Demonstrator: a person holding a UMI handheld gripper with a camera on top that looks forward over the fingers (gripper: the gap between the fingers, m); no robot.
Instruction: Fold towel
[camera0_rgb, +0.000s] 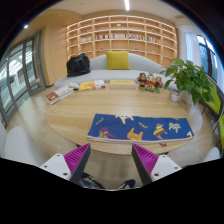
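Note:
A blue towel (140, 127) with yellow and red figures lies flat on the wooden table (70, 115), just beyond my fingers and a little to the right. My gripper (111, 160) is open and empty, above the table's near edge. Its two magenta pads (77, 158) stand wide apart with only bare wood between them. Nothing touches the towel.
A potted green plant (188, 76) stands at the table's right end. Small toy figures (150, 82) sit at the far side, books (57, 94) at the left. A grey sofa with a yellow cushion (118, 60) and shelves (120, 35) lie beyond.

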